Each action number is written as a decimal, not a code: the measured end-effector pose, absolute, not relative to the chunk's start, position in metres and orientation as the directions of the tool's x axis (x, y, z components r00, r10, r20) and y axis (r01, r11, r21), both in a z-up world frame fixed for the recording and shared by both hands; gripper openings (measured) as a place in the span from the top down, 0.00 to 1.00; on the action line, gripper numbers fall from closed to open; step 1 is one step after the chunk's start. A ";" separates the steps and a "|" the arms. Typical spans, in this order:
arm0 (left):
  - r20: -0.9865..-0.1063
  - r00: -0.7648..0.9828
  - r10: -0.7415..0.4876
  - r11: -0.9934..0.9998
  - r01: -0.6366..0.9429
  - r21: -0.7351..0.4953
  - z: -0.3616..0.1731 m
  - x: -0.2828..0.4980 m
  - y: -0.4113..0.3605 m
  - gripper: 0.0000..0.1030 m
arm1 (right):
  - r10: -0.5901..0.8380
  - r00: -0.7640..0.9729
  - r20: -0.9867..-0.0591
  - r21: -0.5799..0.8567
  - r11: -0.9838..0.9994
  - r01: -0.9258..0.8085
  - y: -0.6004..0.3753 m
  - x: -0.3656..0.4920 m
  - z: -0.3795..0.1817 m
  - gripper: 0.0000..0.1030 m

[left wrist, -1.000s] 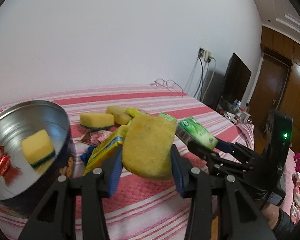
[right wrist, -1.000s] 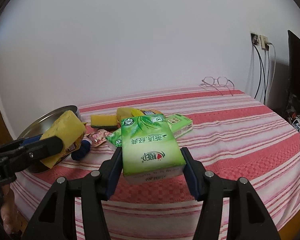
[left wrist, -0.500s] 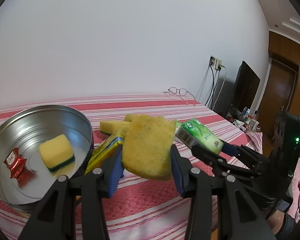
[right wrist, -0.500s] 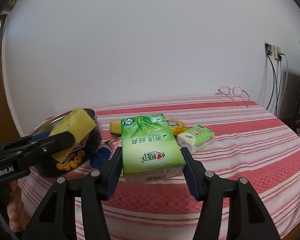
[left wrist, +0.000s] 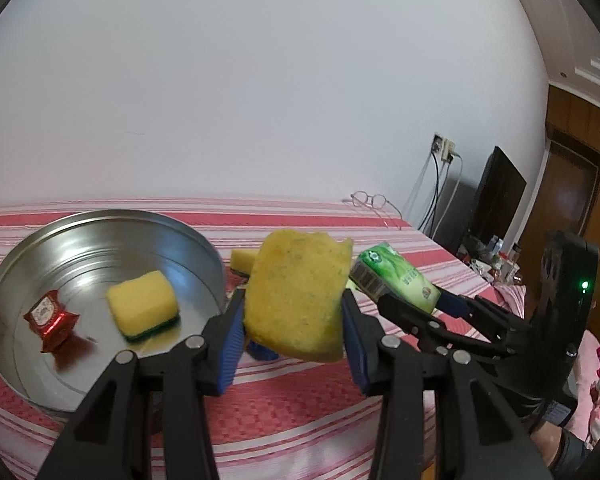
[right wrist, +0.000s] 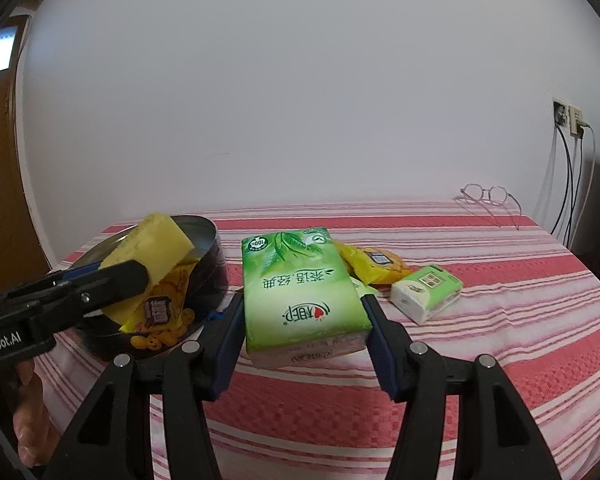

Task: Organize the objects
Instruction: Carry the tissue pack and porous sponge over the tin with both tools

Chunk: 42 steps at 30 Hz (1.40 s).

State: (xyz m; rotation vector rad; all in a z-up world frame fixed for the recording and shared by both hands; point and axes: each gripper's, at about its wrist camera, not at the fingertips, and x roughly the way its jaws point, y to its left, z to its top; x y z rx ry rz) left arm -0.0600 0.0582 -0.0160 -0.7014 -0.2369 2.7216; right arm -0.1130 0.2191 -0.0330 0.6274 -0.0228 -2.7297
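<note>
My left gripper (left wrist: 292, 320) is shut on a yellow sponge (left wrist: 296, 296) and holds it in the air just right of the round metal tin (left wrist: 204, 248). The tin holds a yellow-green sponge (left wrist: 142, 310) and a red sachet (left wrist: 50, 320). My right gripper (right wrist: 304, 312) is shut on a green tissue pack (right wrist: 300, 288), held above the striped red cloth. The left gripper with its sponge (right wrist: 152, 252) shows at the left of the right wrist view, by the tin (right wrist: 204, 240).
On the cloth lie a small green tissue pack (right wrist: 426, 292), a yellow snack bag (right wrist: 376, 266), another yellow sponge (left wrist: 242, 260) and a blue object (left wrist: 260, 350). Glasses (right wrist: 488, 196) lie at the far edge near the wall cables (right wrist: 572, 184).
Both grippers have moved left with their loads. The tin has come toward the middle of the left wrist view, and the sponge now hangs close to its right rim.
</note>
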 end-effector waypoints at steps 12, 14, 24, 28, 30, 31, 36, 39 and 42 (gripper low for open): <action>-0.430 -0.846 0.316 -0.942 -0.227 -0.247 -0.013 -0.059 0.035 0.58 | -0.350 -0.834 -0.425 0.084 -0.933 0.349 0.203 -0.121 -0.037 0.43; -0.429 -0.848 0.312 -0.943 -0.221 -0.250 -0.012 -0.059 0.032 0.58 | -0.352 -0.833 -0.426 0.093 -0.933 0.347 0.205 -0.122 -0.038 0.43; -0.423 -0.869 0.258 -0.958 -0.173 -0.231 -0.006 -0.055 0.017 0.58 | -0.375 -0.832 -0.408 0.073 -0.922 0.380 0.197 -0.126 -0.021 0.43; -0.424 -0.876 0.231 -0.963 -0.143 -0.229 -0.007 -0.055 0.005 0.58 | -0.401 -0.823 -0.403 0.061 -0.909 0.413 0.186 -0.132 -0.012 0.43; -0.424 -0.879 0.220 -0.965 -0.132 -0.227 -0.006 -0.056 -0.001 0.58 | -0.417 -0.815 -0.402 0.059 -0.900 0.432 0.177 -0.132 -0.007 0.43; -0.424 -0.881 0.210 -0.967 -0.122 -0.224 -0.006 -0.056 -0.005 0.58 | -0.424 -0.811 -0.403 0.060 -0.897 0.439 0.174 -0.134 -0.005 0.43; -0.432 -0.884 0.177 -0.971 -0.085 -0.224 -0.007 -0.060 -0.023 0.58 | -0.453 -0.793 -0.408 0.056 -0.879 0.473 0.156 -0.144 0.001 0.43; -0.440 -0.884 0.159 -0.972 -0.062 -0.225 -0.010 -0.062 -0.035 0.58 | -0.468 -0.779 -0.416 0.051 -0.868 0.494 0.142 -0.150 0.002 0.43; -0.450 -0.882 0.138 -0.974 -0.040 -0.221 -0.014 -0.064 -0.047 0.58 | -0.482 -0.765 -0.427 0.049 -0.857 0.513 0.130 -0.156 0.002 0.43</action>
